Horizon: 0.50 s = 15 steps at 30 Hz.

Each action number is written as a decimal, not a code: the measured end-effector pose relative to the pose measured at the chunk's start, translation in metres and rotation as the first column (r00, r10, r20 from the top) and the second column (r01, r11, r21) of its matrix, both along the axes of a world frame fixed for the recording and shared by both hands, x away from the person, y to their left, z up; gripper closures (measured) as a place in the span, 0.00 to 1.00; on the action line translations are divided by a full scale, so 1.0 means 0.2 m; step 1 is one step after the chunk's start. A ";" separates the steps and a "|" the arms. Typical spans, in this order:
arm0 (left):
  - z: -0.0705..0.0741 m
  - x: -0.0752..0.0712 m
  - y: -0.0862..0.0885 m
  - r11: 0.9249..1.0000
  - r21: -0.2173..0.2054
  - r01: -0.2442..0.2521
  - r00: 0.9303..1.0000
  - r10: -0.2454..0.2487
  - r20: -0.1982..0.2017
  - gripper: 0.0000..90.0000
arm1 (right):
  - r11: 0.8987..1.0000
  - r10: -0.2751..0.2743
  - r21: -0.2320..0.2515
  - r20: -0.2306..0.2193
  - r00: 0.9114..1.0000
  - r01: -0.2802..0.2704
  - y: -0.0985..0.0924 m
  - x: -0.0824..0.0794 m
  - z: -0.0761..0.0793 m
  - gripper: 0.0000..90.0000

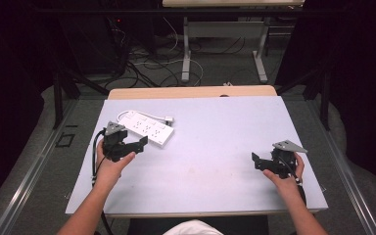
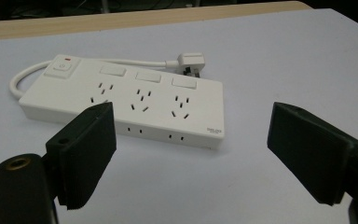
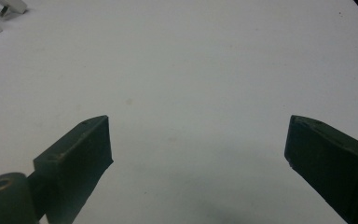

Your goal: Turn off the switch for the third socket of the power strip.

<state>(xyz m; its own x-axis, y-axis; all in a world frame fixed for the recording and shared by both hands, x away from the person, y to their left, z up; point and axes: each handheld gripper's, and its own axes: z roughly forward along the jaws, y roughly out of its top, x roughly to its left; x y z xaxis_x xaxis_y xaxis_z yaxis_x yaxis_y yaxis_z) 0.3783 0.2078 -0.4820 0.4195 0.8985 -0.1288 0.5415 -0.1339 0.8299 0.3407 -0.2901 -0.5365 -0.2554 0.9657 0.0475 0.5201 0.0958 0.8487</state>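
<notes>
While both hands rest low over the table (image 1: 215, 132), its pale sheet carries little; wooden edge visible at the far side. Power strip (image 1: 148, 128) lies flat toward the far left, socket face up, long axis slanting across the sheet; white, three socket groups with a rocker above each, master switch (image 2: 61, 69) at one end. Its cord (image 2: 25, 77) loops out from the switch end and runs behind the body; plug (image 2: 190, 62) lies on the sheet just past the far long edge, apart from the sockets.

Left gripper (image 1: 136, 145) sits just beside the strip's near long edge, jaws spread wide, nothing between them; in the left gripper view the strip fills the gap ahead, not yet touched. Right gripper (image 1: 256, 161) well apart at the right, jaws likewise wide and empty, over bare sheet.

Judgement: step in hand is the approach to the strip. To do it well, left jaws should straddle the body across its short width, squarely, clear of rockers; close gently, as smooth plastic may skid; mind the cord dragging the plug.
</notes>
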 end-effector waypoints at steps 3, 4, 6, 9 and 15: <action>0.02 0.02 -0.02 1.000 -0.007 -0.001 1.000 0.001 0.005 0.18 | 1.000 0.001 -0.004 0.006 1.000 -0.001 0.00 0.00 0.00 0.08; 0.02 0.03 -0.02 1.000 0.003 0.005 1.000 -0.005 0.004 0.18 | 1.000 0.003 -0.002 0.006 1.000 -0.003 0.00 0.00 0.00 0.08; 0.03 0.04 -0.04 1.000 0.004 0.004 1.000 -0.004 0.000 0.20 | 1.000 0.005 0.002 0.004 1.000 -0.005 0.00 0.00 0.00 0.08; 0.03 0.07 -0.05 1.000 0.017 0.010 1.000 -0.010 -0.006 0.21 | 1.000 0.009 -0.001 0.003 1.000 -0.009 0.00 0.00 0.00 0.08; 0.05 0.12 -0.08 1.000 0.026 0.014 1.000 -0.013 -0.018 0.27 | 1.000 0.007 0.003 0.000 1.000 -0.007 0.00 0.00 -0.01 0.08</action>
